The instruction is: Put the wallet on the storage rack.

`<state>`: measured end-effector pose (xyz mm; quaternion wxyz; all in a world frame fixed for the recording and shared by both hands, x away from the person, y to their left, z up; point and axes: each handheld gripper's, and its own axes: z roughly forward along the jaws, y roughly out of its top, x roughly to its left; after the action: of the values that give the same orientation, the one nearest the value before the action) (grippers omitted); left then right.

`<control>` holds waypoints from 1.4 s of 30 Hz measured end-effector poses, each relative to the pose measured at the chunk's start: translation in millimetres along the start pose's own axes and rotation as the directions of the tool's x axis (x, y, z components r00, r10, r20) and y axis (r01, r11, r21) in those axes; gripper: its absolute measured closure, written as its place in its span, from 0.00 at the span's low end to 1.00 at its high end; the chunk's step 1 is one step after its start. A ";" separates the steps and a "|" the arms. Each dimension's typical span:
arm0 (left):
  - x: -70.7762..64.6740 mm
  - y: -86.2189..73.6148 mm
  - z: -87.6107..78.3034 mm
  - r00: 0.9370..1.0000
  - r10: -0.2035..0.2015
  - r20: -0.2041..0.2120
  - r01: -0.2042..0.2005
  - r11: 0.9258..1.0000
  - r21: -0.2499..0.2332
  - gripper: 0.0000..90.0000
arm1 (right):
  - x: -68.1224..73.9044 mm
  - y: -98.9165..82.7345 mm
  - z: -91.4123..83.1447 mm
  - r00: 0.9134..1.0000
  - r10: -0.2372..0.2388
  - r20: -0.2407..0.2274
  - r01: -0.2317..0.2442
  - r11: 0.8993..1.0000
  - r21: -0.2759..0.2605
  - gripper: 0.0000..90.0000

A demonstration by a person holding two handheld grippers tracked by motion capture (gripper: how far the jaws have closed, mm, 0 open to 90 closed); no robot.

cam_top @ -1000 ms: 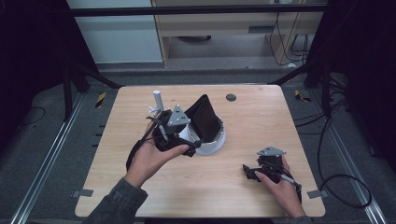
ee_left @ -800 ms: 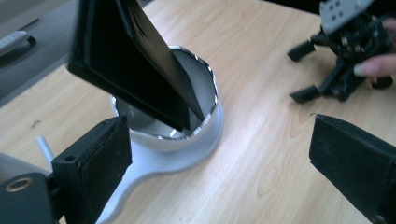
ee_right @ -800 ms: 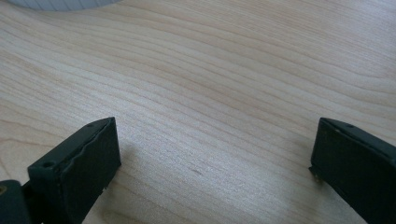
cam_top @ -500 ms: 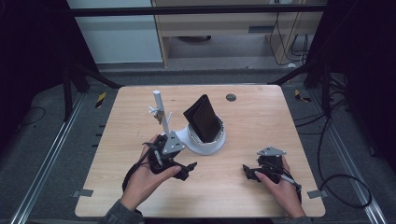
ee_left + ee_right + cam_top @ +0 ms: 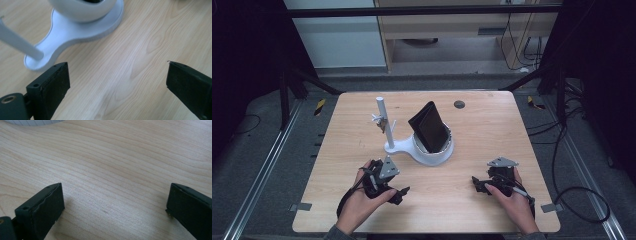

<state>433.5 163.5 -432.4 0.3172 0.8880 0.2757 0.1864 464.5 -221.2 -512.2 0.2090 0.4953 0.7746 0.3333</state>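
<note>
- The white stand [image 5: 422, 150] is the landmark; it sits near the middle of the wooden table [image 5: 492, 130], with a bowl-shaped cup on one end of its flat base and a thin upright post [image 5: 384, 120] on the other; keys [image 5: 379, 120] seem to hang on that post, though they are too small to be sure.
- The black wallet [image 5: 429, 127] stands tilted inside the stand's cup, leaning toward the post side, its upper corner well above the rim.
- The left gripper [image 5: 399, 192] rests on the table on the near side of the stand, close to its base; its jaws are spread wide with nothing between them, and in the left gripper view the base [image 5: 72, 32] lies just ahead of them.
- The right gripper [image 5: 477, 185] lies on the near side of the stand too, farther off toward the wallet's side; its jaws also gape, bare wood between them.
- Judgement: both hands appear parked, so the work at the stand looks finished or paused; if the wallet is to be touched next, approach from above, grip its raised edge squarely, and lift straight so the light stand does not tip or slide.
</note>
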 end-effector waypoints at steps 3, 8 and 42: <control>7.6 -13.1 1.2 0.999 -0.040 0.001 0.040 0.999 0.006 0.05 | -0.4 -0.1 0.2 1.000 -0.006 0.001 0.006 1.000 -0.001 0.02; 22.2 -28.2 1.1 0.997 -0.074 -0.034 0.075 0.997 0.026 0.05 | -0.5 -0.3 0.6 1.000 -0.009 0.004 0.009 1.000 -0.003 0.02; 105.9 -93.0 29.0 0.938 -0.297 -0.178 0.304 0.952 0.016 0.06 | -0.4 -0.2 0.7 1.000 -0.009 0.006 0.009 1.000 -0.001 0.01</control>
<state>496.1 274.7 -499.0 0.2975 0.8225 0.4386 0.2065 465.0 -221.4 -512.9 0.2131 0.4928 0.7758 0.3314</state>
